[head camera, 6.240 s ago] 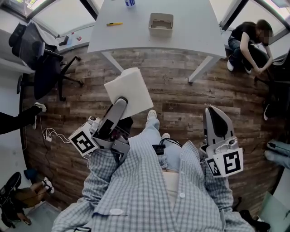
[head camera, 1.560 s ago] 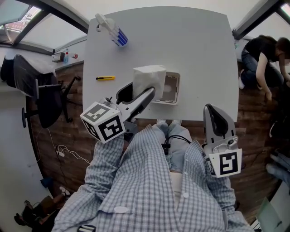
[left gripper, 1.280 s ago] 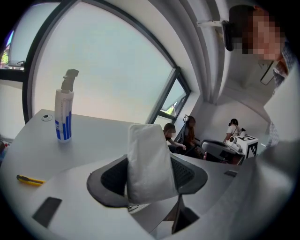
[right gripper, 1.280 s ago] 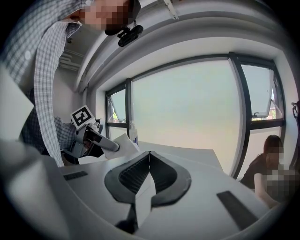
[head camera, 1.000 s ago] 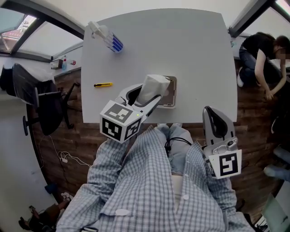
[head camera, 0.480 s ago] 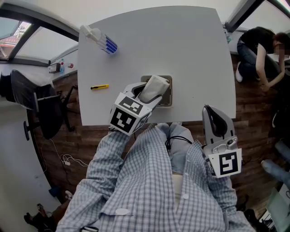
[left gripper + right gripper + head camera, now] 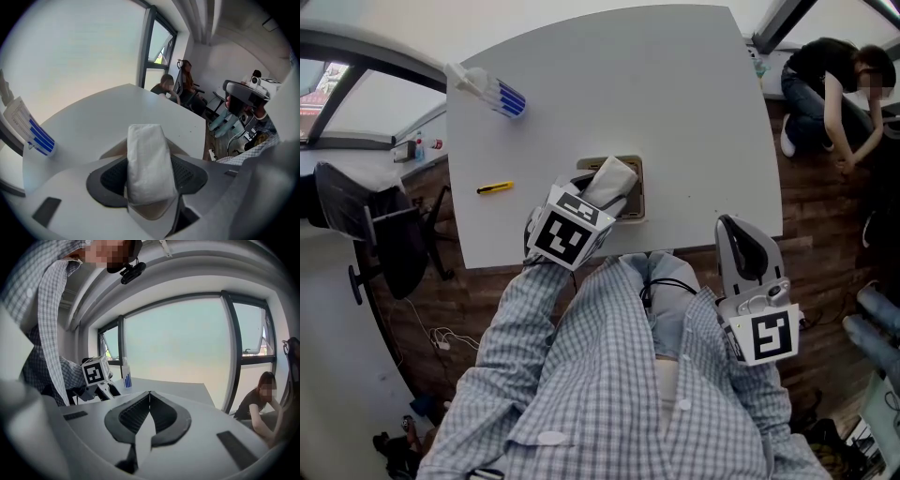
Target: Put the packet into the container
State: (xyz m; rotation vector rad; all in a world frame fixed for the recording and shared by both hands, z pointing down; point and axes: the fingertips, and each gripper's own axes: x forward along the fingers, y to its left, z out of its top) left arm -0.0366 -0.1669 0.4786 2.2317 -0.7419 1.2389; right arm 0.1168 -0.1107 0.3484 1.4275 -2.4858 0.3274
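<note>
My left gripper (image 7: 602,194) is shut on a white soft packet (image 7: 612,178); it points steeply down and holds the packet just over the shallow beige container (image 7: 636,194) near the table's front edge. In the left gripper view the packet (image 7: 146,159) stands upright between the two dark pads (image 7: 108,180), which press on its sides, and it hides most of the container below. My right gripper (image 7: 737,228) hangs off the table beside my body, shut with nothing in it; its jaws (image 7: 150,401) meet in a closed line.
The white table (image 7: 675,112) also carries a yellow pen-like tool (image 7: 495,187) at the left and a blue-striped white pack (image 7: 487,89) at the far left corner. A black chair (image 7: 366,225) stands left of the table. A person (image 7: 825,84) crouches at the far right.
The left gripper has tipped further downward and sunk with the packet towards the container. The right gripper has stayed where it was.
</note>
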